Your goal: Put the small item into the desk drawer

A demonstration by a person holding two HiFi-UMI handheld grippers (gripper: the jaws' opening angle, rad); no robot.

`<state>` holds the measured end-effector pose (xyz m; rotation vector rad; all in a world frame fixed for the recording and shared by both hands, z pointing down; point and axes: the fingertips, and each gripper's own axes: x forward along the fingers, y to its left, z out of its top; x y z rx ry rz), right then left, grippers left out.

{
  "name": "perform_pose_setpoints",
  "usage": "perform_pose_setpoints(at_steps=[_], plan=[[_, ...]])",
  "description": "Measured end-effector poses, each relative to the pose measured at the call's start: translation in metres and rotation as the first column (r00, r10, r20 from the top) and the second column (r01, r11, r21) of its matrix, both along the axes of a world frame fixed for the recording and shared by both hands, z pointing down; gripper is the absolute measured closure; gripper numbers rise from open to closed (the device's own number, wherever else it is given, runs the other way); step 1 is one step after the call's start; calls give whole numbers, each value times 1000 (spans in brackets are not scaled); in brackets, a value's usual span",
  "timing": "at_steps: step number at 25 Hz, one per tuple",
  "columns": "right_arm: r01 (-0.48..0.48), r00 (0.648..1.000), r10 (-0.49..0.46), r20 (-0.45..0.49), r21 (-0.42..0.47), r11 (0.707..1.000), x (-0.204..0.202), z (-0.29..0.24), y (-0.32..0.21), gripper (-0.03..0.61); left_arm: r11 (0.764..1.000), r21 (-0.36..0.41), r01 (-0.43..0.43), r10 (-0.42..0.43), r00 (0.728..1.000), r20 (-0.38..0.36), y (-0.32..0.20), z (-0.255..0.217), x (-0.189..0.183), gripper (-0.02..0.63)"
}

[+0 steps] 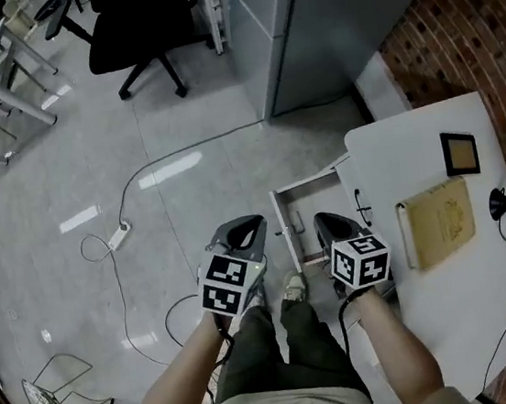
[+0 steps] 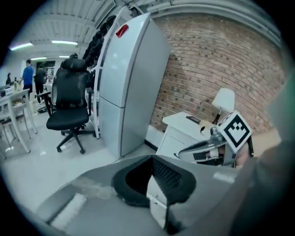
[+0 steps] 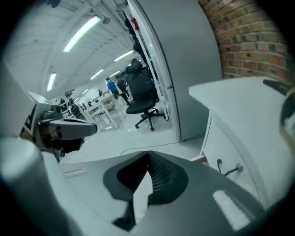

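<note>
While held side by side over the grey floor (image 1: 180,141), left gripper (image 1: 246,230) with jaws pressed together and empty, right gripper (image 1: 334,221) likewise closed on nothing, desk drawer (image 1: 306,181) pulled open just ahead, between the two tips, small item not discernible.

Overall dim, washed-out, grey cast. Light comes from ceiling strips (image 3: 80,32), up & left past the right gripper (image 3: 147,159) jaws; likewise up-left past the left gripper (image 2: 152,161) jaws. Head view: white glare patches on floor (image 1: 168,171) ahead of the jaws, shadows soft & faint. Worktop (image 1: 451,300), right of the jaws, is the brightest area, approx blown out. Both gripper views: strong fisheye bend, black vignette at corners. Gripper bodies near lens out of focus; left gripper view's right edge smeared.
</note>
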<state>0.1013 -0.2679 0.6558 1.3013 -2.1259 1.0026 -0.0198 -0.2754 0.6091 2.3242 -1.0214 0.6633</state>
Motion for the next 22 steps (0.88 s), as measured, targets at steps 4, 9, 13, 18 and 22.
perform_pose_setpoints(at_steps=[4,9,13,18,22], plan=[[7,999,-11,37,105,994,-8,-81,5,574,998,56,7,-6,1000,-20,9,-60,-4,611],[-28,995,4,100,242,970,-14,-182,12,575,979,202,40,-34,999,-33,10,-140,-16,611],[-5,996,-29,87,367,930,-21,-259,20,575,956,293,34,-27,999,-27,16,-199,-24,611],[8,991,-71,110,489,872,-28,-346,34,575,908,417,31,-24,999,-21,29,-277,-28,611],[22,989,-105,108,585,810,-32,-414,44,575,876,481,39,-20,999,-45,38,-333,-28,611]])
